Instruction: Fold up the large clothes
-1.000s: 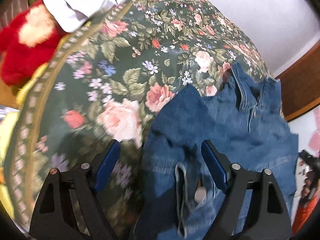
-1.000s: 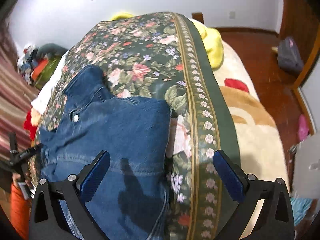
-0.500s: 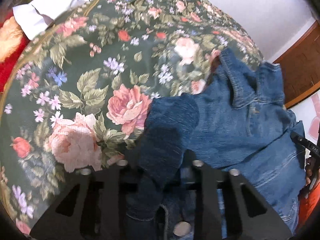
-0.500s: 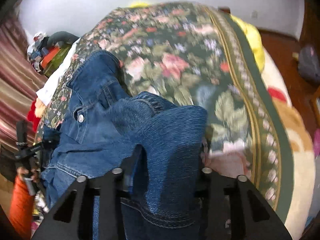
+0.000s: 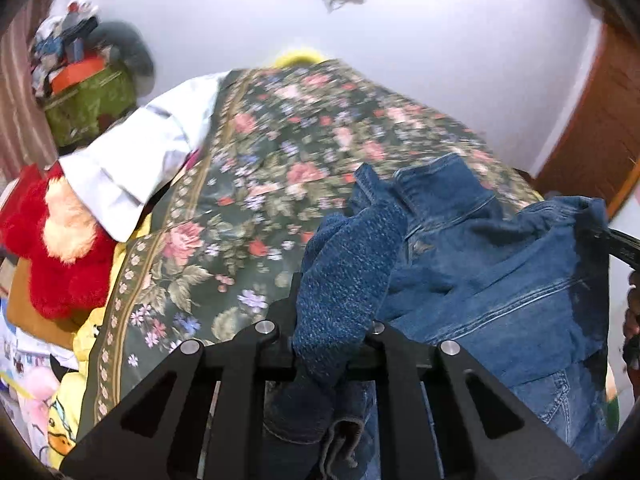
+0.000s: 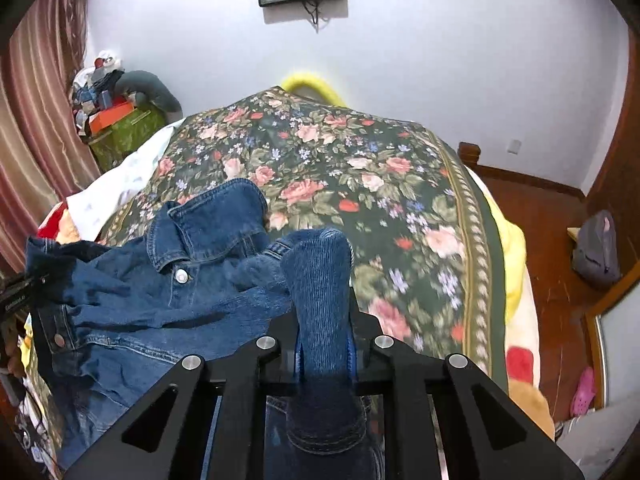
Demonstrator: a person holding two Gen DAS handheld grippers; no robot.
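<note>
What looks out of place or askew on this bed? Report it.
The denim jacket is bunched, not flat: its collar stands up and folds sag between the left gripper and right gripper, whose jaws pinch it. The floral bedspread lies smooth; nothing looks spilled or torn.

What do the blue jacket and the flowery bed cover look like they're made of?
The jacket looks like denim: mid-blue woven cloth, matte, with paler stitched seams and a metal snap button. The bed cover looks like a printed woven fabric, dark green with pink roses and a patterned border; whether cotton or a blend cannot be told.
</note>
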